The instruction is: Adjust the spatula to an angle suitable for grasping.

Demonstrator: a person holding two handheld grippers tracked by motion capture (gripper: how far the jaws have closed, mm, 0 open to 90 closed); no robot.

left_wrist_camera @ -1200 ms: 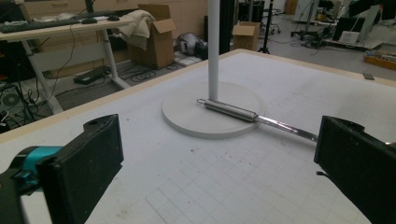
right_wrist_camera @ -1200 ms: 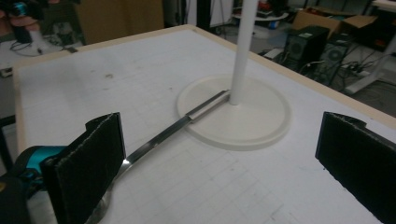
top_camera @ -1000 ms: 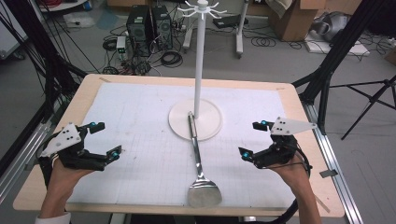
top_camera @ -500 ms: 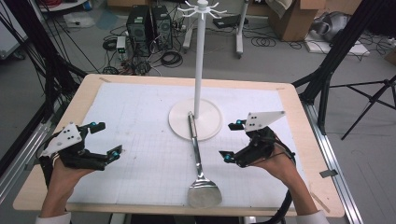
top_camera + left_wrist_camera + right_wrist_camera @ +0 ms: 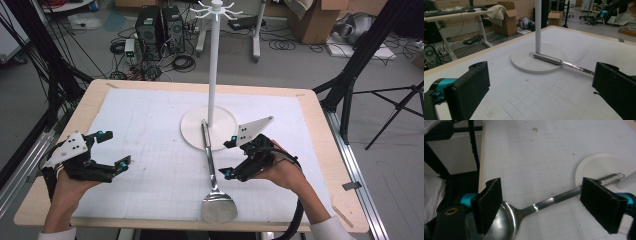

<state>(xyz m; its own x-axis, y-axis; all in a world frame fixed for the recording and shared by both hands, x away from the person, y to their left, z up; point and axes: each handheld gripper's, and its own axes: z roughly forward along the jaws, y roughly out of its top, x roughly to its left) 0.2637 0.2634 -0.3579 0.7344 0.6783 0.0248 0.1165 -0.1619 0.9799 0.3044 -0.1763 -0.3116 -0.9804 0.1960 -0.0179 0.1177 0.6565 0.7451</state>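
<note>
I'm seeing the R gripper [image 5: 227, 159] closing w/ jaws apart, prob. just above the spatula [image 5: 214, 179], gripping nothing; L gripper [image 5: 114, 148] is idling wide open, empty.

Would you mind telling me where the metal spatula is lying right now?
In the high view the spatula lies mid-table, blade at the near edge, handle end resting on the white stand's base, just left of the right tongs.
</note>
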